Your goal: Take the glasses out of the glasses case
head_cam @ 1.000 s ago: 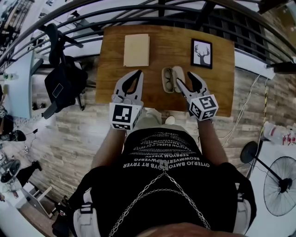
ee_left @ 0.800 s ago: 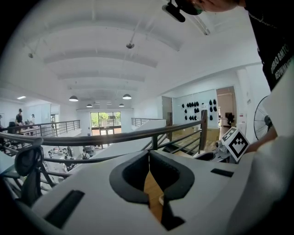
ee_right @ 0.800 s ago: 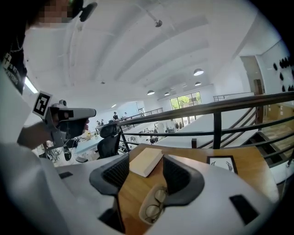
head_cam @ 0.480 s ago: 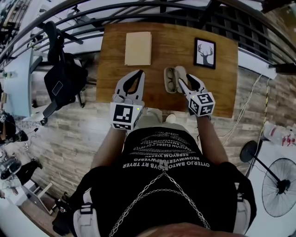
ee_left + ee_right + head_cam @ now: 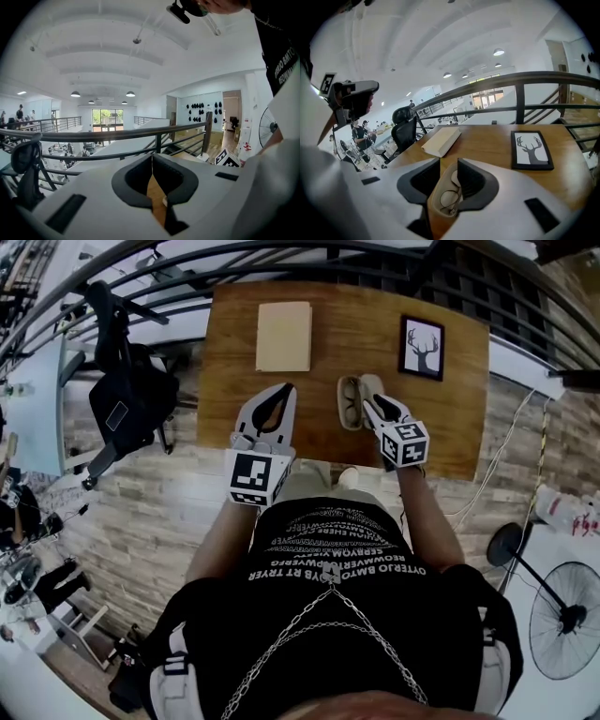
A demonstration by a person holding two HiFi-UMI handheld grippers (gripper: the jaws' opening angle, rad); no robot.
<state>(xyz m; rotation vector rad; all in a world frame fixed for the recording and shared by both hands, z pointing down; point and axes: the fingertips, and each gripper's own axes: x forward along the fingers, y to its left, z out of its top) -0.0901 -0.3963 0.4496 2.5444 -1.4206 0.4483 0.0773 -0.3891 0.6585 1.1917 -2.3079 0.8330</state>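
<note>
Right gripper (image 5: 449,164): jaws half closed and just now closing, angled down onto the open glasses case (image 5: 435,199). The tray half of the case fills the gap between them. I see no pad clearly pressing on anything, so I read it as not yet clamped. The glasses (image 5: 449,198) lie folded in that tray, lenses up, directly under the gap. The likely reason for the narrowed jaws is that they must fit inside the tray walls and pinch the thin frame, not the shell.

Case position: a little right of the middle of the table (image 5: 337,343), closer to the near edge than the far one. It lies long axis toward the person, with the lid half swung open to the right. That orientation lines the frame up with the gripper's approach, so little wrist turn should be needed.

Left gripper (image 5: 151,157): jaws together, tips meeting, nothing between them. It hangs over the near edge, left of the case and apart from it. Judgement: parked, perhaps ready to steady the case if it lifts with the glasses.

Further out: a beige book (image 5: 284,336) lies toward the far left of the table. A framed deer picture (image 5: 421,348) lies near the far right corner. Both are well apart from the case and out of the working path.

Step in hand: closing on the glasses. They are not yet out of the case.

Risk: the jaws could catch the tray wall along with the frame.
</note>
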